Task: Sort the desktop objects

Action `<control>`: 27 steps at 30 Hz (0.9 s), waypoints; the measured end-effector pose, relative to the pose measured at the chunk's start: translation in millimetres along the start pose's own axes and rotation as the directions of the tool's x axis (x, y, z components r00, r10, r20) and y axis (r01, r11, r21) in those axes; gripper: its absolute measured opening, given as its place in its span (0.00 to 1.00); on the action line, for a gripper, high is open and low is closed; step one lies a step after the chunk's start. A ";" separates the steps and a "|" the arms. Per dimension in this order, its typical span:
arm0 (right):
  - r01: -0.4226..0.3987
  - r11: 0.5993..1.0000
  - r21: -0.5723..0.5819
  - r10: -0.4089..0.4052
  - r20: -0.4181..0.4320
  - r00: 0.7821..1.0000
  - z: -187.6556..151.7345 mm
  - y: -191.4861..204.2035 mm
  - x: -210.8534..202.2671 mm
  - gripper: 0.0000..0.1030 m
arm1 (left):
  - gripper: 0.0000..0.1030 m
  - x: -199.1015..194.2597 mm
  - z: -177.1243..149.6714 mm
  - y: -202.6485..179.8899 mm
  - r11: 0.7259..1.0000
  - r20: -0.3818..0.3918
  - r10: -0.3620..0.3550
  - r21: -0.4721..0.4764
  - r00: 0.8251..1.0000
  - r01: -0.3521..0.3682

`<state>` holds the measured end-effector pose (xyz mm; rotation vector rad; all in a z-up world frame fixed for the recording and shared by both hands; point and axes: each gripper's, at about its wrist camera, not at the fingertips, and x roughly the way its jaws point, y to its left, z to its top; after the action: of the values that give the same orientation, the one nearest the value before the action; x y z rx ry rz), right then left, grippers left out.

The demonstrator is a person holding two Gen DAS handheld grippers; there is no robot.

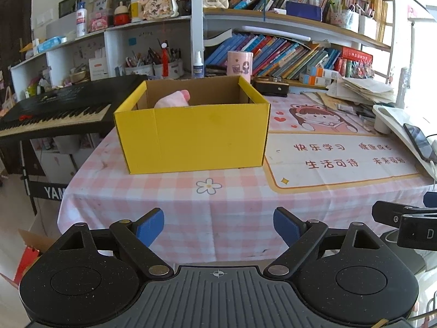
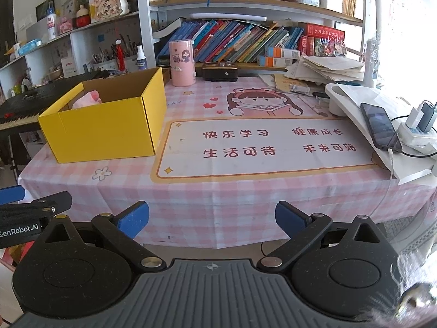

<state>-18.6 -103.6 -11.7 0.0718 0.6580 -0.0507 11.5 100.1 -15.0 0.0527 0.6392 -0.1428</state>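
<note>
A yellow cardboard box point(image 1: 191, 134) stands open on the pink checked tablecloth point(image 1: 169, 202), seen from the right as the same yellow box point(image 2: 106, 131). A pink plush toy point(image 1: 174, 99) lies inside it, also showing as a pink plush point(image 2: 87, 99) over the rim. My left gripper point(image 1: 218, 227) hangs open before the table's near edge, nothing between its blue pads. My right gripper point(image 2: 211, 218) is open too, empty, in front of the cartoon desk mat point(image 2: 262, 147). Each gripper shows at the edge of the other's view.
A pink cylinder holder point(image 2: 182, 63) and a black device point(image 2: 220, 72) stand at the back. A phone point(image 2: 381, 128) lies on a white stand at right, by a power strip point(image 2: 415, 131). Paper stacks point(image 2: 325, 68), bookshelves and a black keyboard piano point(image 1: 54, 112) surround the table.
</note>
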 end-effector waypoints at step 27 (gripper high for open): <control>-0.007 1.000 -0.004 0.007 -0.012 1.000 -3.3 -2.2 -1.3 0.97 | 0.88 -2.8 -1.3 -4.8 1.000 -0.004 -0.006 0.012 1.000 0.006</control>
<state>-21.8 -105.4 -13.6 0.0703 0.6701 -0.0426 7.8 95.7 -14.4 0.0627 0.6425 -0.1520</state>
